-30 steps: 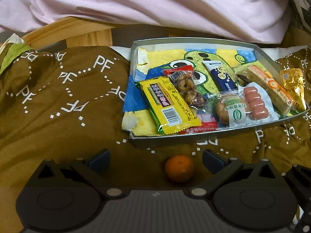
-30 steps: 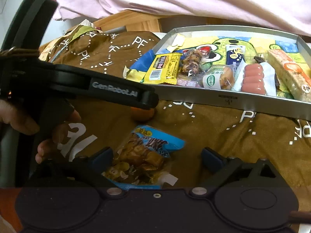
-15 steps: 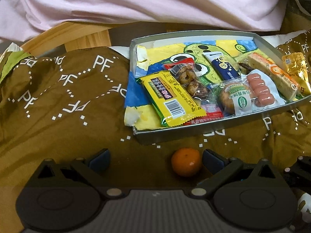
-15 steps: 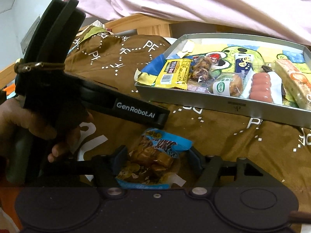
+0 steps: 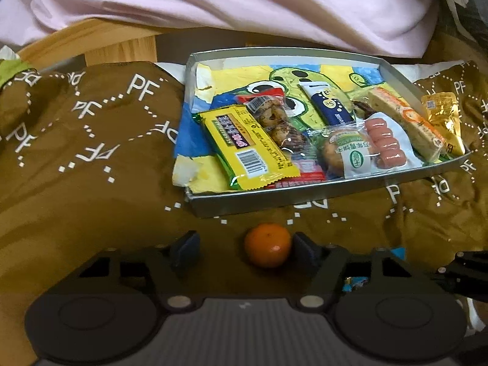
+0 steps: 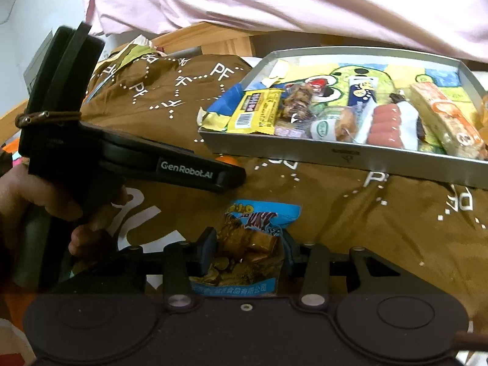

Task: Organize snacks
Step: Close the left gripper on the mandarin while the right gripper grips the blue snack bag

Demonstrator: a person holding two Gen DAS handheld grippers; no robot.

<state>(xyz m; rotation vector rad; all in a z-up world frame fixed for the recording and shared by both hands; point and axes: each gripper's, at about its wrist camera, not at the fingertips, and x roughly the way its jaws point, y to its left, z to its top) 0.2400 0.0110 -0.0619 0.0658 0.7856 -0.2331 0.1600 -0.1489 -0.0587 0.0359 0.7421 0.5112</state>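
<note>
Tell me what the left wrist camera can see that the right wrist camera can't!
Only the left wrist view shows the whole orange sitting between the open left tongs, plus a gold packet on the tray's right edge. Only the right wrist view shows the right tongs squeezing a blue snack bag, and a hand holding the other tool. Both show the silver tray with the yellow bar and pink sausages.

Right gripper (image 6: 248,251) clamped on blue snack packet (image 6: 248,244), metal tray (image 6: 350,155) beyond, brown cloth (image 6: 366,222).
</note>
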